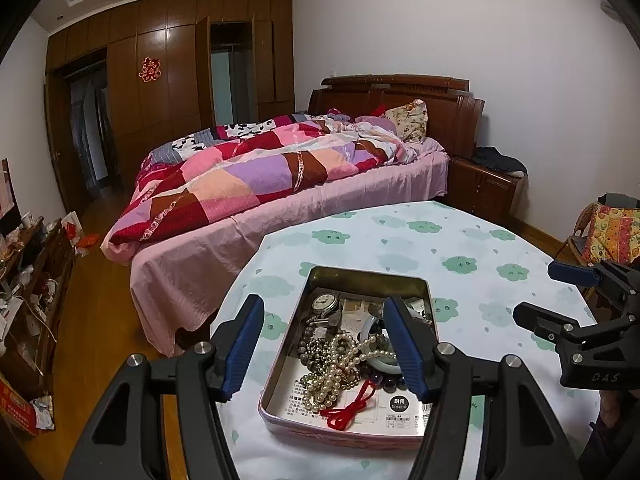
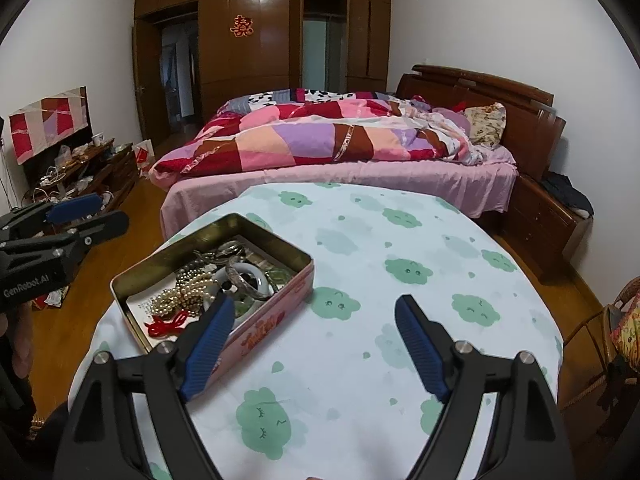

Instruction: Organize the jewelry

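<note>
I see bare table (image 2: 400,240) right of the tin (image 2: 280,322). It holds pearls (image 1: 340,364), a watch (image 1: 322,303), a bangle (image 2: 248,280). My left gripper (image 1: 324,344) and right gripper (image 2: 316,344) are spread, empty

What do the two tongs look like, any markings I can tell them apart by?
Both are matte black plastic frames with silver pivot screws and ribbed blue pads. The left tongs read "GenRobot.AI" along the side, seen from the right wrist; the right tongs show "DAS" lettering, seen from the left wrist.

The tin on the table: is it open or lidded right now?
Open. The tin shows no lid in either view; its gold inner walls are exposed, with a pearl necklace and red cord lying inside.
</note>
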Motion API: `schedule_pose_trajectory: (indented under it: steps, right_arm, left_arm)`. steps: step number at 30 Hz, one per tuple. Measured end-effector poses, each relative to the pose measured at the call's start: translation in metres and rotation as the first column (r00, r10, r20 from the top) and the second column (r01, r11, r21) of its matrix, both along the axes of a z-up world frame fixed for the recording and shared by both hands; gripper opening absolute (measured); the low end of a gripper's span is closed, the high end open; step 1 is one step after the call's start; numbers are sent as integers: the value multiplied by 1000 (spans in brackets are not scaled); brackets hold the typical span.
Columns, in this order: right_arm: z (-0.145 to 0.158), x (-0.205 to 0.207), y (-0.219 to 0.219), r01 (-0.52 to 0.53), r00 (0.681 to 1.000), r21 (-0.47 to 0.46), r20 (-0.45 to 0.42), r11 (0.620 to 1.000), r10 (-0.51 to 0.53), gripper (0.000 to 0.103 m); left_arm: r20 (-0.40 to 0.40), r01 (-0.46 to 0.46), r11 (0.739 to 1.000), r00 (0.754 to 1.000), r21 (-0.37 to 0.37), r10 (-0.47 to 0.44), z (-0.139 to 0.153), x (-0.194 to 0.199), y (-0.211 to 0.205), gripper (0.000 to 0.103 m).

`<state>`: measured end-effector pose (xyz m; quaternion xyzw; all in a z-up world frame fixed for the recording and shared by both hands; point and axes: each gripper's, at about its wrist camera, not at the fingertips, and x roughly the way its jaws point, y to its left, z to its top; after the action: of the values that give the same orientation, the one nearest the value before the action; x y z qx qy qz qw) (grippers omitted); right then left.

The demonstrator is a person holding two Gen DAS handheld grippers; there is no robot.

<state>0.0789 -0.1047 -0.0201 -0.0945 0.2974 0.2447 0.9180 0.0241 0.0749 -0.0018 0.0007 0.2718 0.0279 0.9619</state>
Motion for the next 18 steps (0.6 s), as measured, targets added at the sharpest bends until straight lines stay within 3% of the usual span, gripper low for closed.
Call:
schedule_pose_trajectory:
  steps: [18]
  right_arm:
    - [12,-8,-13,36,998,29,50,999,-37,88]
  left_arm:
    - [0,8,1000,1000,21,-8,6,-1,-6,64]
